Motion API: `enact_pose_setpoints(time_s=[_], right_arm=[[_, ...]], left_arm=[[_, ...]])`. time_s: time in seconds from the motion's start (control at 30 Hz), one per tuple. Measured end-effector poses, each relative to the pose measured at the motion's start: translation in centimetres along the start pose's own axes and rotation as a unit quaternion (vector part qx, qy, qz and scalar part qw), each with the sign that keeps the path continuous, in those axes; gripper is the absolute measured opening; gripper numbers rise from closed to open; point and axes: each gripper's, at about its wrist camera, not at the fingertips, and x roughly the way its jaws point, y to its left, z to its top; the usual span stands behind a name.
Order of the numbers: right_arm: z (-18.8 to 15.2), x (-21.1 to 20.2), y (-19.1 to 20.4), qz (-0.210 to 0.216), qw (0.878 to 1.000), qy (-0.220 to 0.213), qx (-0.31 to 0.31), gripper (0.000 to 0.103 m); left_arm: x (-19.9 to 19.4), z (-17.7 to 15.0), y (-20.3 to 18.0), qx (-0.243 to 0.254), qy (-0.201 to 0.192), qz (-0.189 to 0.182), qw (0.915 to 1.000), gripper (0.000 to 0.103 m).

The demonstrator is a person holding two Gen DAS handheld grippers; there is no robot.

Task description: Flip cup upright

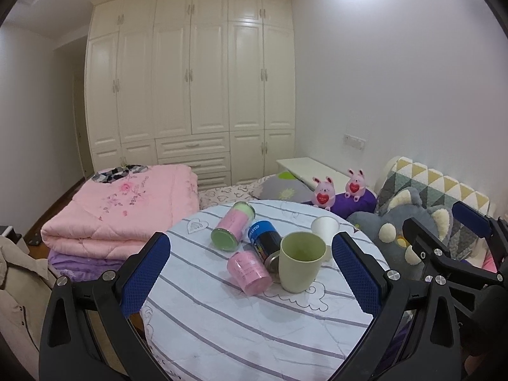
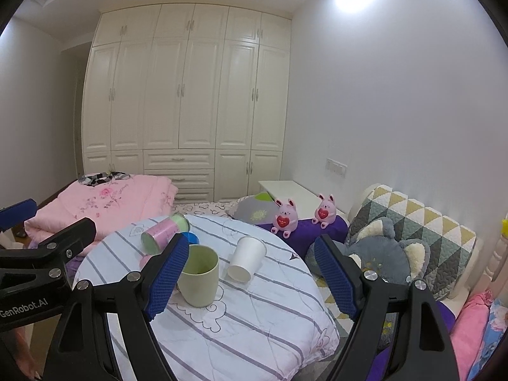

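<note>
A white paper cup (image 2: 246, 259) lies tipped on its side on the round table (image 2: 254, 317), mouth toward me; it also shows in the left wrist view (image 1: 324, 227), behind the mug. A green mug (image 1: 300, 262) stands upright just left of it (image 2: 199, 274). My left gripper (image 1: 250, 268) is open and empty, above the table's near side. My right gripper (image 2: 250, 274) is open and empty, held above the table with the paper cup between its blue pads in view, farther off.
A pink-and-green can (image 1: 233, 225), a blue-black can (image 1: 266, 241) and a pink can (image 1: 249, 268) lie on the table. Folded pink quilt (image 1: 127, 209) at left, plush toys (image 1: 412, 231) and pillows at right, wardrobe behind.
</note>
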Motion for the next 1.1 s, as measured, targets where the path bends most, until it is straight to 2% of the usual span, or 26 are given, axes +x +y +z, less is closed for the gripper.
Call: enact_pose_setpoints(time_s=[0.7,1.1], right_arm=[[-0.3,1.3,0.3,-0.001,1.0,0.021,-0.006,0.083],[-0.5,1.9,0.4,-0.001,1.0,0.028,-0.008,0.083]], left_arm=[[1.2,-0.3,-0.1,0.017,-0.005,0.021,0.9996,0.103],[2.0,-0.6,0.0,0.014,0.005,0.018,0.9997,0.103]])
